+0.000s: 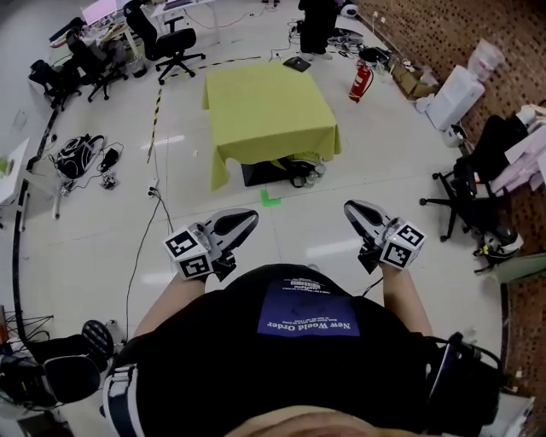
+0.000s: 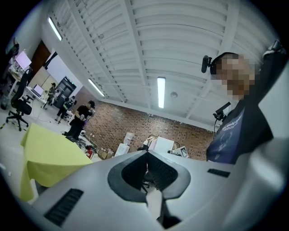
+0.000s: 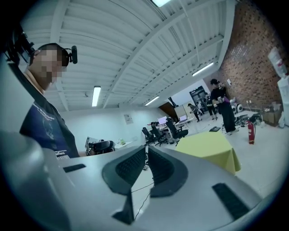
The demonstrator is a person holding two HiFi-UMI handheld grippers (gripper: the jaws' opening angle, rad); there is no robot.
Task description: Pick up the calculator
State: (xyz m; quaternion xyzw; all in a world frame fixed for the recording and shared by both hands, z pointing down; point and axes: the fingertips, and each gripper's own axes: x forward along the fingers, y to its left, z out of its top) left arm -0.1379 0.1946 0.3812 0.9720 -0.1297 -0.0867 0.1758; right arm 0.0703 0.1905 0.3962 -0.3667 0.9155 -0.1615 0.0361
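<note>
A table under a yellow-green cloth (image 1: 266, 111) stands a few steps ahead on the white floor. A small dark flat thing (image 1: 297, 63) lies at its far edge; it looks like the calculator and also shows in the right gripper view (image 3: 215, 129). I hold both grippers at waist height, well short of the table. My left gripper (image 1: 243, 224) is shut and holds nothing; its jaws meet at the tips (image 2: 146, 155). My right gripper (image 1: 357, 211) is shut and holds nothing (image 3: 146, 149). The table shows at the left of the left gripper view (image 2: 45, 158).
A black box (image 1: 264, 173) sits under the table, with a green tape mark (image 1: 270, 199) on the floor before it. A red fire extinguisher (image 1: 360, 82) and a standing person (image 1: 317, 26) are beyond. Office chairs (image 1: 175, 47), a backpack (image 1: 77, 155) and cables lie left; another chair (image 1: 465, 192) right.
</note>
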